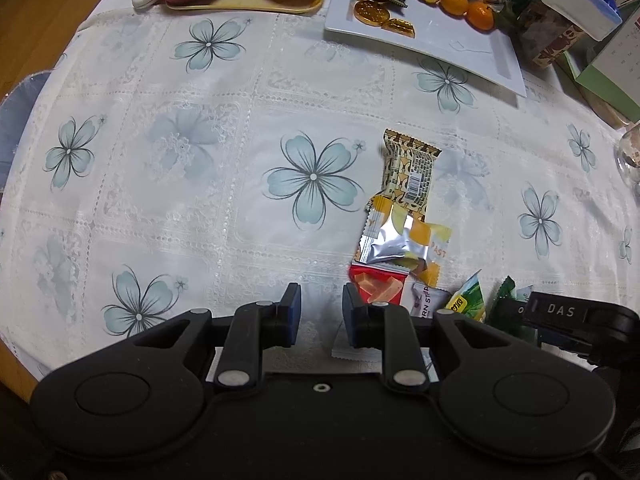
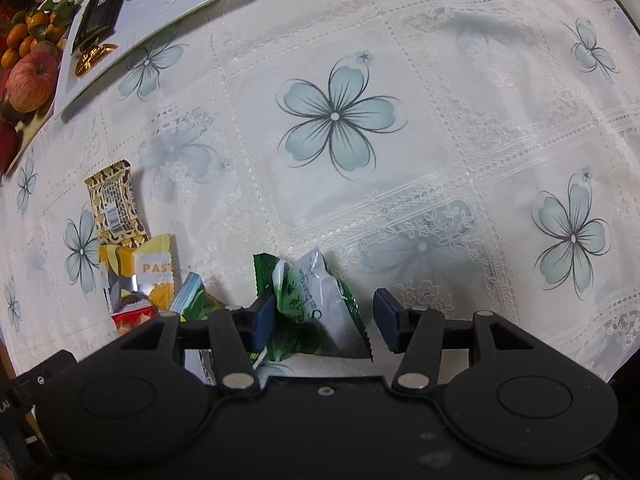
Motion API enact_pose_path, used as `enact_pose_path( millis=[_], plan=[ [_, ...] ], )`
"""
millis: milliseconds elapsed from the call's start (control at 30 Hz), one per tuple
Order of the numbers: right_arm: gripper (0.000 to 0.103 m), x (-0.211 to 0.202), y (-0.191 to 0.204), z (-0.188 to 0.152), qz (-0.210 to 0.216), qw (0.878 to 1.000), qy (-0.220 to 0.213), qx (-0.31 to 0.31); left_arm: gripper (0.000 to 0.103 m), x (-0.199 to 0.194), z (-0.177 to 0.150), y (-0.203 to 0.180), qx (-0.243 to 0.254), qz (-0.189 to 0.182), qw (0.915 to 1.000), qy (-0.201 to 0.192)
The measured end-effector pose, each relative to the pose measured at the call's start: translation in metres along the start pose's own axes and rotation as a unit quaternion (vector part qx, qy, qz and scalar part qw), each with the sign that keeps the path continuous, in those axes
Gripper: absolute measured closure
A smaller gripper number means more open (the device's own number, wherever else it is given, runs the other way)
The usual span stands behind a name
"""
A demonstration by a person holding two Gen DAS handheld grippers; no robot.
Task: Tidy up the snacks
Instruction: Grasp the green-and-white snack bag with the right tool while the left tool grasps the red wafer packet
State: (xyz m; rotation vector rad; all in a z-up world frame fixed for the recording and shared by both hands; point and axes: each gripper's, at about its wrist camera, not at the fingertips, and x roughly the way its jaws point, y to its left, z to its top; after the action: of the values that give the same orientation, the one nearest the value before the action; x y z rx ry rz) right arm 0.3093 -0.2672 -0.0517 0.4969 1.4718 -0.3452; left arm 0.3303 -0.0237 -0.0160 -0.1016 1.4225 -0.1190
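Note:
A loose pile of snack packets lies on the flowered tablecloth. A gold patterned bar (image 1: 410,170) lies farthest out, also in the right wrist view (image 2: 114,208). Below it are a yellow and silver packet (image 1: 404,238), a red packet (image 1: 378,286) and a white packet (image 1: 426,300). My left gripper (image 1: 320,312) is open and empty, just left of the red packet. My right gripper (image 2: 324,320) is open around a green and silver packet (image 2: 316,308), whose left side touches the left finger; the right finger stands apart. The yellow packet (image 2: 156,270) lies to its left.
A white rectangular plate (image 1: 452,46) holds gold coins, a black packet and mandarins at the back. A cream tray (image 1: 248,2) with apples stands left of it. Boxes and a jar crowd the back right. A glass (image 1: 630,152) stands at the right edge.

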Motion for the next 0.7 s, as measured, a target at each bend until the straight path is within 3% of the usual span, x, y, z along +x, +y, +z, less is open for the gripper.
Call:
enact_pose_path(
  millis=[100,300,367,700],
  plan=[
    [0.049,0.002,0.005,-0.002,-0.006,1.0,-0.002,-0.005,0.072,-0.001,0.001,0.0,-0.004,-0.007,1.0,0.001],
    [0.063,-0.008,0.01,-0.007,-0.014,0.999,-0.019,-0.023,0.072,0.0,0.003,-0.006,-0.003,-0.008,1.0,0.0],
    [0.073,-0.013,0.009,-0.007,-0.016,0.999,-0.023,-0.027,0.072,0.002,0.004,-0.008,-0.001,-0.008,1.0,0.0],
    [0.074,-0.038,-0.01,-0.005,0.003,0.999,-0.036,-0.017,0.072,0.02,-0.004,-0.024,0.021,-0.001,0.9996,0.019]
  ],
)
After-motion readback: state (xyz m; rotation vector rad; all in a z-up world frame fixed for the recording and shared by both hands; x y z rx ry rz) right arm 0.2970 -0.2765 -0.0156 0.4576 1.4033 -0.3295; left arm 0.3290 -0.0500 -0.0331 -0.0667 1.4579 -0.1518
